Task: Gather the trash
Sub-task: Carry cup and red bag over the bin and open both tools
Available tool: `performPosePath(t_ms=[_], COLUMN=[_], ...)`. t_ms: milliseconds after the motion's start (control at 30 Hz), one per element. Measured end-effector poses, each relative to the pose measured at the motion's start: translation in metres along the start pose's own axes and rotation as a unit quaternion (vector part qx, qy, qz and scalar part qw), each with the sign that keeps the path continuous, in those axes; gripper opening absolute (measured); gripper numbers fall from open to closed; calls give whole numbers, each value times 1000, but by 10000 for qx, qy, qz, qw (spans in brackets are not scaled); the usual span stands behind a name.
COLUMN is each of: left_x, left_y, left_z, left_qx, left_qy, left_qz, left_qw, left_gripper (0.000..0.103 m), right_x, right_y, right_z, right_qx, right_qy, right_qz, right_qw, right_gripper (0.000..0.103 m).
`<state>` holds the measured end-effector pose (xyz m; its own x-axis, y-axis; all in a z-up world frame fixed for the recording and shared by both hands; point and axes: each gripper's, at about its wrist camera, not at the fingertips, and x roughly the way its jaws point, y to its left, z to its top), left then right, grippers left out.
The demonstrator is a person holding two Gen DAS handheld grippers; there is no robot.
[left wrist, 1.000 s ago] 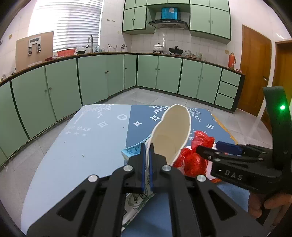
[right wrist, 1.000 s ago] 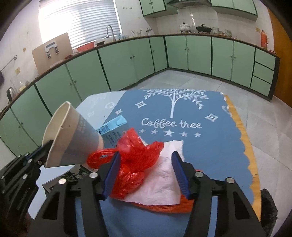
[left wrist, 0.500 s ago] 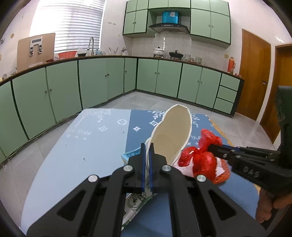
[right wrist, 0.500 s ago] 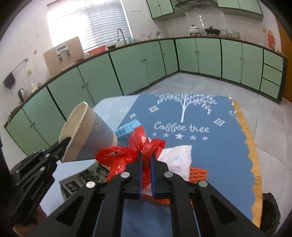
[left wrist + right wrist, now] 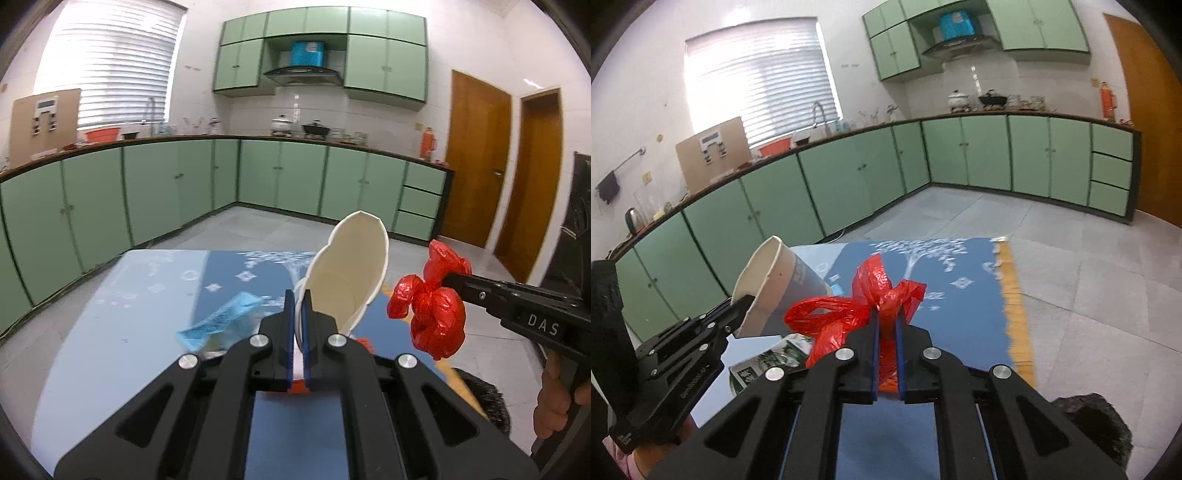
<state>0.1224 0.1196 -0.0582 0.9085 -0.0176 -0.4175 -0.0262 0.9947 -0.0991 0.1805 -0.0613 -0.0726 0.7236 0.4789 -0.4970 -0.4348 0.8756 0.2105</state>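
My left gripper (image 5: 298,299) is shut on the rim of a paper cup (image 5: 349,271), white inside and grey-blue outside, held tilted above the table; the cup also shows in the right wrist view (image 5: 772,288). My right gripper (image 5: 886,317) is shut on a crumpled red plastic bag (image 5: 864,306), lifted off the table; from the left wrist view the bag (image 5: 432,306) hangs from the right gripper (image 5: 456,278) just right of the cup. A light blue carton (image 5: 218,321) and a green-printed wrapper (image 5: 768,365) lie on the table below.
The table carries a blue cloth with white print (image 5: 956,291) and an orange fringe (image 5: 1015,302), and a pale blue half (image 5: 122,317). Something orange (image 5: 297,386) lies under the fingers. A dark object (image 5: 1089,417) sits low at the right. Green cabinets ring the tiled floor.
My right gripper closed on the red bag and lifted it off the white paper. Both grippers rose from the table, the cup still in the left one.
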Motion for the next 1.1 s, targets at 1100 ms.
performPosePath(t_ms=[1100], left_x=[91], left_y=[-263], left_z=[-88], left_qx=[1221], left_qy=[1623], left_qz=[-2495], left_qw=[9468], left_gripper=[3], right_x=[-142], right_y=[-239], right_z=[-136], right_qx=[1638], right_qy=[387], right_qz=[-2722], right_qw=[9474], right_gripper=[7])
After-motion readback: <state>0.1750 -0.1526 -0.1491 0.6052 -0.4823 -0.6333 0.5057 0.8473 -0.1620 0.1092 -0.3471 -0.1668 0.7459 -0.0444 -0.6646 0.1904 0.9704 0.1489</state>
